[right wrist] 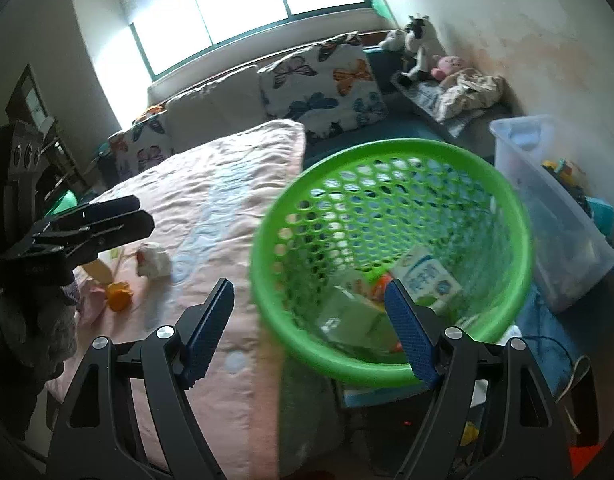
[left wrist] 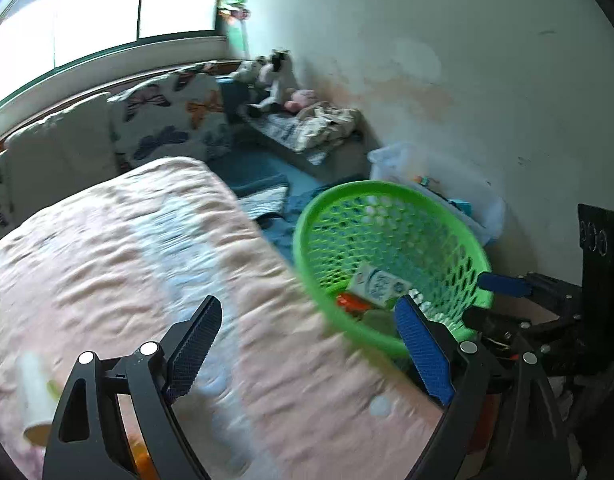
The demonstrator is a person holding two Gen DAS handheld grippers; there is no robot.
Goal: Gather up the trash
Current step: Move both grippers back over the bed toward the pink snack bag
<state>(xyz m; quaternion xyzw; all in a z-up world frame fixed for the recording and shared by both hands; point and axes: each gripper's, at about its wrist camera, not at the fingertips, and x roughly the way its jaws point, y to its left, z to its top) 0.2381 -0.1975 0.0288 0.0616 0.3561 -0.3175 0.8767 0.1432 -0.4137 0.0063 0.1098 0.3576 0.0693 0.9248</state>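
Both jaws are spread with nothing held: left hand-held gripper (left wrist: 307, 344), right hand-held gripper (right wrist: 311, 328). Green basket (right wrist: 391, 368) is seen beside the bed (right wrist: 211, 184), with cartons inside. Crumpled paper (right wrist: 153, 260) and an orange piece (right wrist: 119, 295) are left on the bed.

The left gripper (left wrist: 307, 324) stands with its jaws spread wide, nothing between the blue pads, one finger (left wrist: 195, 344) at about 7 o'clock of its own view and the other at 5 o'clock, both angled downward. The right gripper (right wrist: 311, 308) is likewise parted and empty, fingers (right wrist: 411, 332) pointing downward. In the right wrist view, the left gripper's black body sits at 9 o'clock.
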